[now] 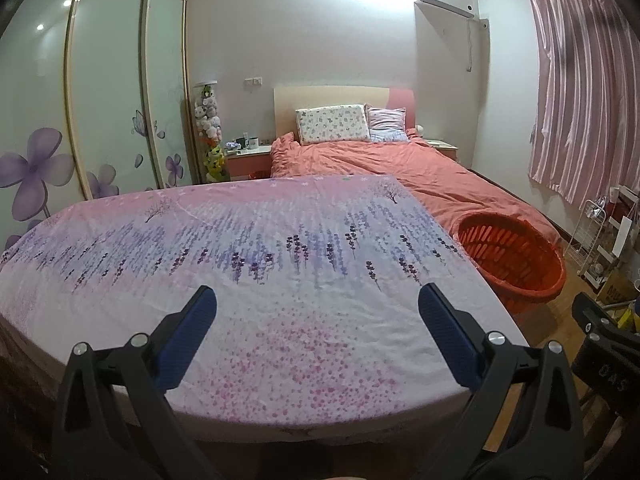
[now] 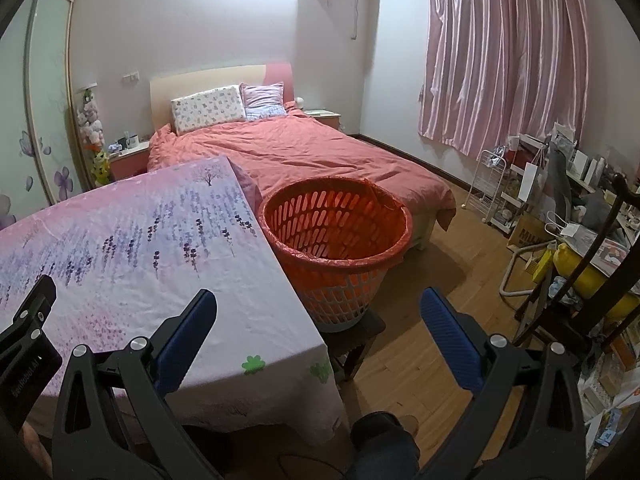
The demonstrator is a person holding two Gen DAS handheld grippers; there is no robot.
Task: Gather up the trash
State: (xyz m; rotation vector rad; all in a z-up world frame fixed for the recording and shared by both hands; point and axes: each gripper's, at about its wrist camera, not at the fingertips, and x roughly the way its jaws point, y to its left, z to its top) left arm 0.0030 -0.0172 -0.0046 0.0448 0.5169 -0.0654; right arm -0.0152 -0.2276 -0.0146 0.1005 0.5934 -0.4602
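Note:
A table under a pink and purple floral cloth point(image 1: 256, 264) fills the left wrist view; it also shows in the right wrist view point(image 2: 140, 248). I see no loose trash on it. An orange slotted basket lined with a red bag point(image 2: 336, 236) stands on a low stool at the table's right edge; it also shows in the left wrist view point(image 1: 516, 260). My left gripper point(image 1: 316, 304) is open and empty above the table's near part. My right gripper point(image 2: 318, 308) is open and empty, above the table's right corner and the basket's near side.
A bed with a red cover point(image 2: 304, 152) lies beyond the table. A wardrobe with flower panels point(image 1: 100, 92) is on the left. Pink curtains point(image 2: 508, 56), a white wire rack point(image 2: 488, 184) and cluttered furniture point(image 2: 580, 240) line the right. Wooden floor point(image 2: 436, 300) lies right of the basket.

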